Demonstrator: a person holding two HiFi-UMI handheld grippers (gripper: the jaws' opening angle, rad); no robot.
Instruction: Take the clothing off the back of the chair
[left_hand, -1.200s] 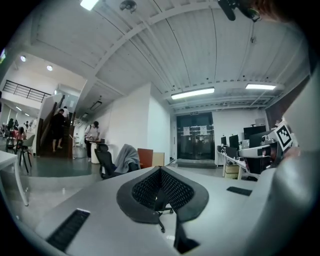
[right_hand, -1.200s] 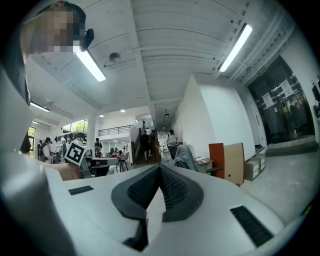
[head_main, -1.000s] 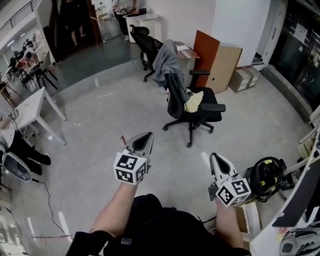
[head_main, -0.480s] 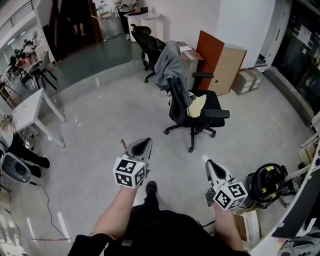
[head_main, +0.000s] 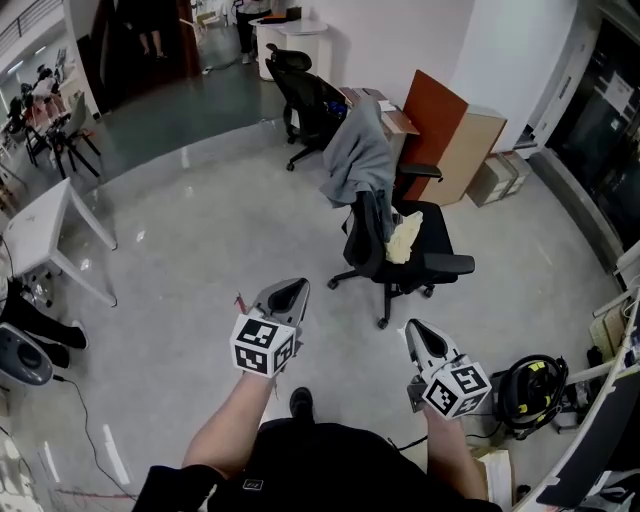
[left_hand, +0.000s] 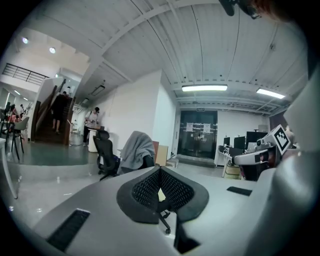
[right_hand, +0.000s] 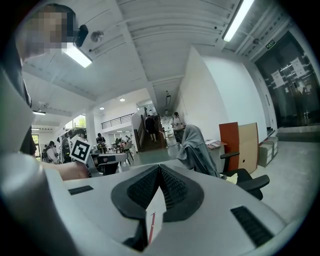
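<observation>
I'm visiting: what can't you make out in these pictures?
- Head view: the grey clothing covers the chair's backrest top, so how it hangs there is hidden.
- Head view: the pale yellow thing on the seat is too small to identify.
- Left gripper view: the left gripper's own shut jaws hide most of the chair's seat.

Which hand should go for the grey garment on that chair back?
Left, probably: the left tool faces the backrest where the grey garment hangs; the right tool faces the armrest. Both shut.
</observation>
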